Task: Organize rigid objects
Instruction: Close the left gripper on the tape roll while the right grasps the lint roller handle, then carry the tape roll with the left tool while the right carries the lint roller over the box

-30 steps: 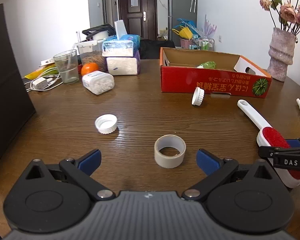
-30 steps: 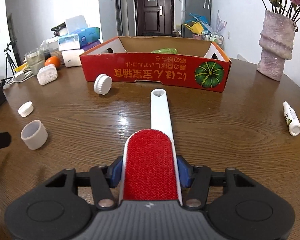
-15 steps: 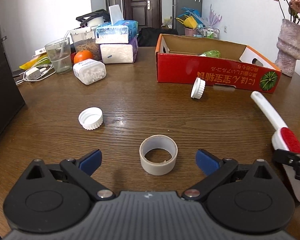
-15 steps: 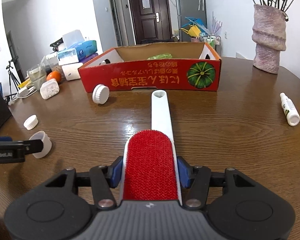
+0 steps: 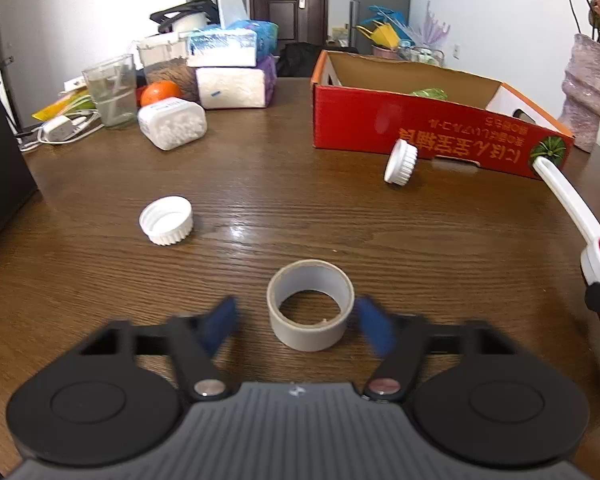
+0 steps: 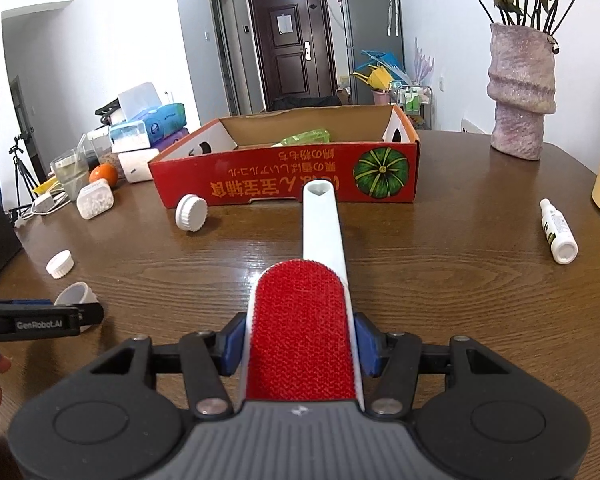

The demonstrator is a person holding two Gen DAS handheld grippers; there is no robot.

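Note:
A grey tape roll (image 5: 310,304) stands on the wooden table between the blue pads of my left gripper (image 5: 296,324). The jaws are partly closed around it, the right pad at its side, the left pad a little off. My right gripper (image 6: 300,344) is shut on a red-and-white lint brush (image 6: 302,332), handle pointing at the red cardboard box (image 6: 284,176). The brush also shows in the left wrist view (image 5: 572,216). The tape roll (image 6: 76,296) and left gripper (image 6: 40,320) show at the left of the right wrist view.
Two white caps (image 5: 166,220) (image 5: 400,160) lie on the table. A green bottle (image 6: 304,138) lies in the box. A small white bottle (image 6: 558,232) lies right. A vase (image 6: 520,92), tissue packs (image 5: 228,68), a glass (image 5: 112,88) and a pill container (image 5: 172,122) stand at the back.
My left gripper has moved forward around the tape roll and its jaws have closed inward. My right gripper has lifted the brush slightly, still shut on it.

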